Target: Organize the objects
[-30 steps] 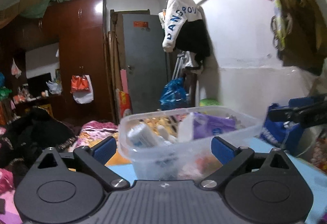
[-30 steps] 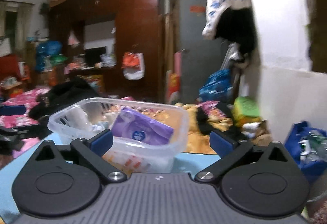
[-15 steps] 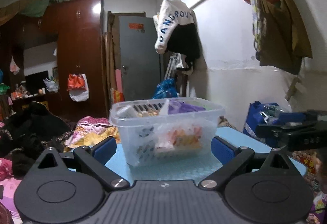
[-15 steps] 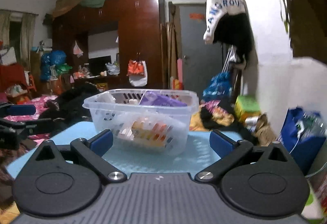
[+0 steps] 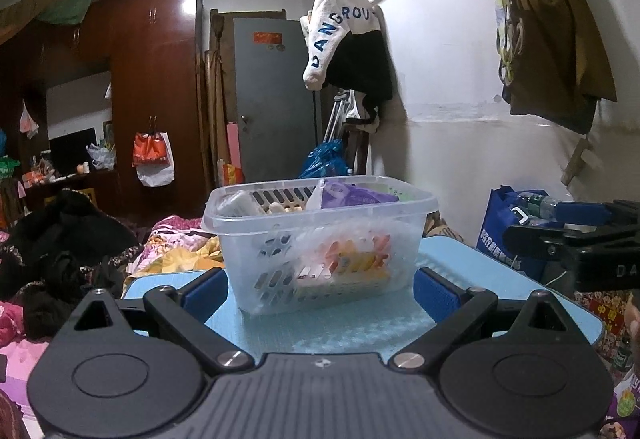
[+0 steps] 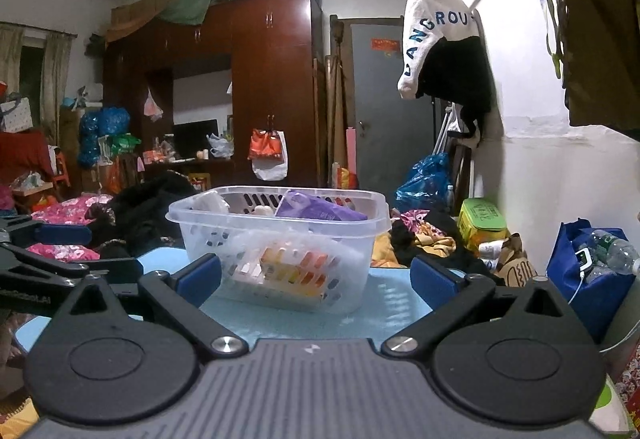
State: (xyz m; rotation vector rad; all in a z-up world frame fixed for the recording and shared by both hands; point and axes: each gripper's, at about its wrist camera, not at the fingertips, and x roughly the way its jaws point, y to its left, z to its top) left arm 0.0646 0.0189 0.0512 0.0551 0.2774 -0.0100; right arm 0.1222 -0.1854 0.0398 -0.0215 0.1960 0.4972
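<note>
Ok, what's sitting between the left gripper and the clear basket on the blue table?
Nothing. In the left wrist view, only bare blue table lies between the open left gripper and the clear basket; its fingers flank the near corners.

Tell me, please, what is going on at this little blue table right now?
A person holds a gripper in each hand; both the left gripper and the right gripper are open and empty. The clear basket sits on the blue table, already holding a purple packet and other items. Neither gripper touches it.
</note>
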